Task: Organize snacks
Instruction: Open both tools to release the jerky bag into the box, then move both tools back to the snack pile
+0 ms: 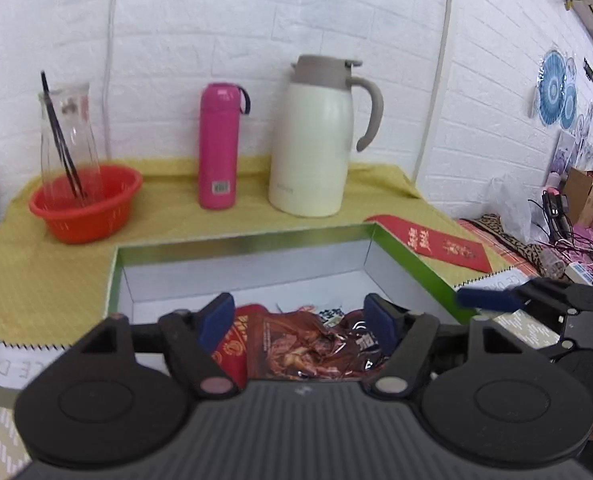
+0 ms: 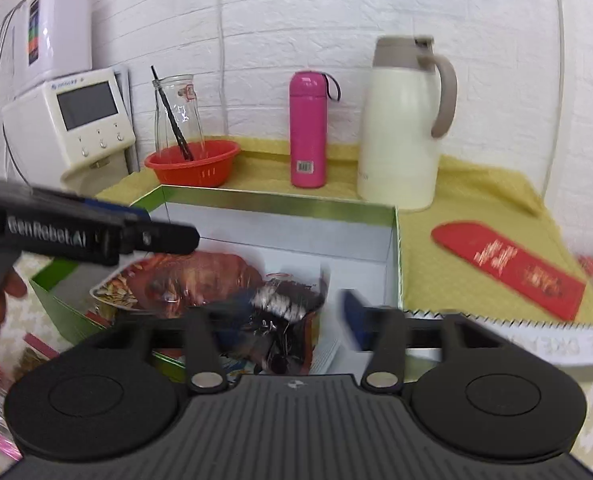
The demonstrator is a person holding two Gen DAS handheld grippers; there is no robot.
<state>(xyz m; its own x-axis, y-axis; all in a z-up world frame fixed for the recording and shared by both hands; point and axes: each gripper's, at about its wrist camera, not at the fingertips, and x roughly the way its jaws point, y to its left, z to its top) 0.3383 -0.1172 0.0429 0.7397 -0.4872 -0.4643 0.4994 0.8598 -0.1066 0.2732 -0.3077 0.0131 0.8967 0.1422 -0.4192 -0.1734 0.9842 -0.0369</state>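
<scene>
Snack packets in box | left gripper spread, gripping nothing | right gripper wide, empty

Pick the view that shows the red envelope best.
Right wrist: the red envelope lies whole on the yellow cloth. In the left wrist view it is smaller, set off to the side.

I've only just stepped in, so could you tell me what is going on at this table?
A person is sorting snacks with a handheld gripper in each hand. Both the left gripper and the right gripper hover open over a green-rimmed box on the yellow cloth. Several snack packets already lie inside; neither gripper holds anything. A pink bottle and white jug stand behind.
</scene>
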